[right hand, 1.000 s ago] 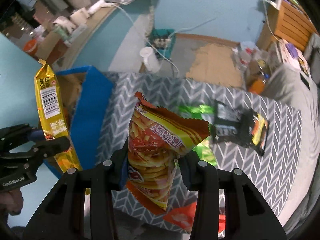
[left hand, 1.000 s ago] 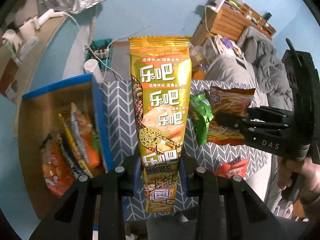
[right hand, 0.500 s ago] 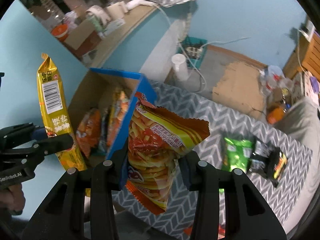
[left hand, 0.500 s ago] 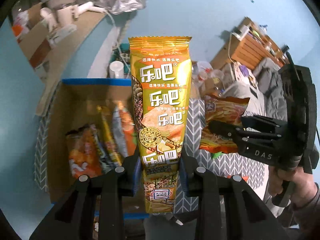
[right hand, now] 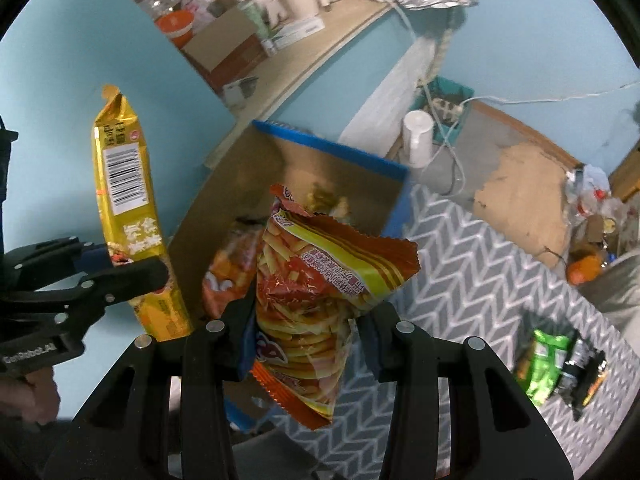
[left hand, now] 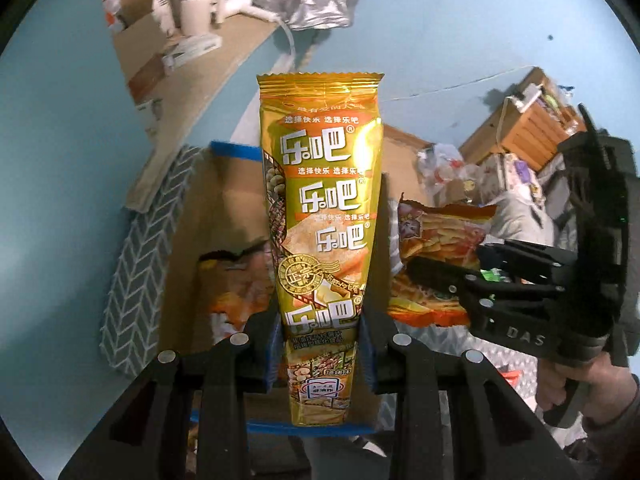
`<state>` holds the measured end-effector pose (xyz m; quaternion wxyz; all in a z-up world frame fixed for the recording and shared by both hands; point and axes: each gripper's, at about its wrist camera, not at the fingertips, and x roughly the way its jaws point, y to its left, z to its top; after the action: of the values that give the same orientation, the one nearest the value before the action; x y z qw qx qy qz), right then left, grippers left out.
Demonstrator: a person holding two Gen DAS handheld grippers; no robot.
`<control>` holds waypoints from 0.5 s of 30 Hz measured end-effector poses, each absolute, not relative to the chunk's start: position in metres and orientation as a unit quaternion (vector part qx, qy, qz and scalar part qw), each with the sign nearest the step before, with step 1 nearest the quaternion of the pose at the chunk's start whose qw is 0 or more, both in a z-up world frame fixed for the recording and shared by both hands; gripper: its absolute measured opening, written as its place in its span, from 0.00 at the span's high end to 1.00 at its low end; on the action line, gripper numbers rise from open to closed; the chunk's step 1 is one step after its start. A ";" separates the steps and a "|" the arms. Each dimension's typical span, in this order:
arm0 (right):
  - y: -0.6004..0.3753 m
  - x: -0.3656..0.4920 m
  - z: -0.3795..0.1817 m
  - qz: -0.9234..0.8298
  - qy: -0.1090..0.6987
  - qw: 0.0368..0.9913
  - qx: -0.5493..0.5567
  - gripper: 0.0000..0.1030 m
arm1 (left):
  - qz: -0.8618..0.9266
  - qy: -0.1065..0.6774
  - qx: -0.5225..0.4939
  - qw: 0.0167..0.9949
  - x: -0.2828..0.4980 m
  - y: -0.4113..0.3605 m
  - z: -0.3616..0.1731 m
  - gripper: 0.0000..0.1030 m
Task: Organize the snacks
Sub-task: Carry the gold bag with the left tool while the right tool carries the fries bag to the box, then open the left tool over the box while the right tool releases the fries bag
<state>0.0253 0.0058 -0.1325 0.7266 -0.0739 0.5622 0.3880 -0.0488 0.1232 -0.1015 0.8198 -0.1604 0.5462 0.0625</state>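
Observation:
My left gripper (left hand: 320,350) is shut on a tall gold snack pack (left hand: 320,216) and holds it upright above the cardboard box with blue rim (left hand: 236,150). My right gripper (right hand: 306,334) is shut on an orange-red fries bag (right hand: 320,280), held over the box's near right corner (right hand: 332,148). Several orange snack bags (right hand: 224,276) lie inside the box. In the right wrist view the gold pack (right hand: 124,208) and left gripper (right hand: 120,276) are at the left. In the left wrist view the fries bag (left hand: 440,248) and right gripper (left hand: 436,276) are at the right.
A grey chevron cloth (right hand: 480,264) covers the table. A green bag (right hand: 544,364) and a dark bag (right hand: 584,368) lie on it at the right. A white cup (right hand: 418,136) and cables stand behind the box. A shelf with clutter (right hand: 280,28) runs along the blue wall.
Both grippers have moved left with their bags, from over the cloth to over the box. The box now sits under both bags.

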 end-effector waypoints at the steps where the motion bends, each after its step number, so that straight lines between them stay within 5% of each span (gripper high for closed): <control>1: 0.011 0.025 -0.135 0.389 0.565 0.724 -0.076 0.60 | 0.065 0.547 -0.161 0.819 -0.049 0.127 -0.105 0.69; 9: 0.042 0.022 -0.155 0.403 0.583 0.700 -0.086 0.60 | 0.079 0.572 -0.185 0.796 -0.051 0.154 -0.140 0.68; 15: 0.050 0.020 -0.156 0.402 0.586 0.697 -0.095 0.52 | 0.086 0.583 -0.178 0.788 -0.050 0.159 -0.149 0.57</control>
<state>0.0197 0.0499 -0.1563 0.6973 -0.0949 0.5861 0.4015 -0.0505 0.1591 -0.1487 0.7880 -0.1781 0.5831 0.0857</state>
